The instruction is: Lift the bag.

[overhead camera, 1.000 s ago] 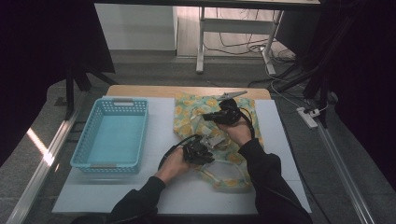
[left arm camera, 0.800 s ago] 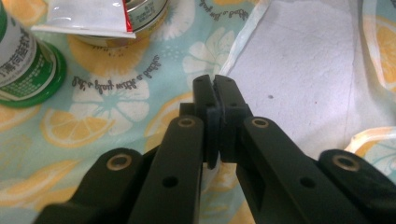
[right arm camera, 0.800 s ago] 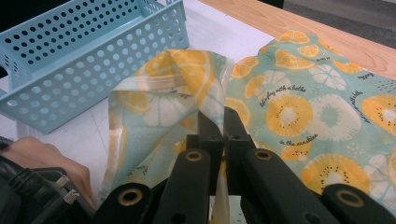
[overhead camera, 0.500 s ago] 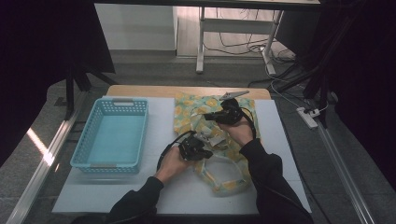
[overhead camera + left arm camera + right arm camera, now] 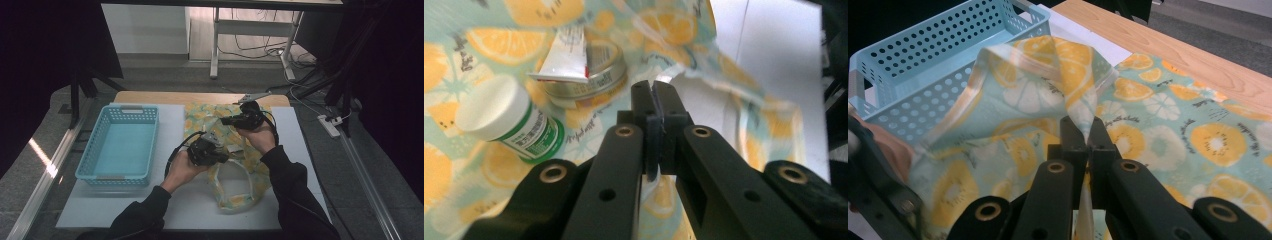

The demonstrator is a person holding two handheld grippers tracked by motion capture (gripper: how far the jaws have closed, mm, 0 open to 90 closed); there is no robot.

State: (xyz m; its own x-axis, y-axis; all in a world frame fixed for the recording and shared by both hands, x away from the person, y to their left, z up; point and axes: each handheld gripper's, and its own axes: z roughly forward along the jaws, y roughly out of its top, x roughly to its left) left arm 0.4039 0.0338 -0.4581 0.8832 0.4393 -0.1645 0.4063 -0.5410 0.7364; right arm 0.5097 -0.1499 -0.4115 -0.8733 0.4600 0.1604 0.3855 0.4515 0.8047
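A cloth bag (image 5: pixel 200 120) printed with orange slices lies on the white table (image 5: pixel 165 210), its strap looping toward the near edge. My left gripper (image 5: pixel 220 155) is shut on one edge of the bag's mouth (image 5: pixel 734 75). My right gripper (image 5: pixel 225 120) is shut on a raised fold of the bag (image 5: pixel 1048 85), lifted off the table. In the left gripper view, a white-capped jar with a green label (image 5: pixel 504 117), a round tin (image 5: pixel 594 80) and a white tube (image 5: pixel 561 60) lie on the printed cloth beyond my left gripper (image 5: pixel 654 90). The fold rises in a peak from my right gripper (image 5: pixel 1088 125).
An empty light-blue plastic basket (image 5: pixel 86 155) stands left of the bag; its perforated wall (image 5: pixel 923 55) is close behind the lifted fold. A strip of bare wood (image 5: pixel 150 97) runs along the table's far edge. Cables and table legs are on the floor beyond.
My left gripper has shifted slightly away from the person with the bag's edge in it. The right gripper has stayed about where it was, still holding its fold.
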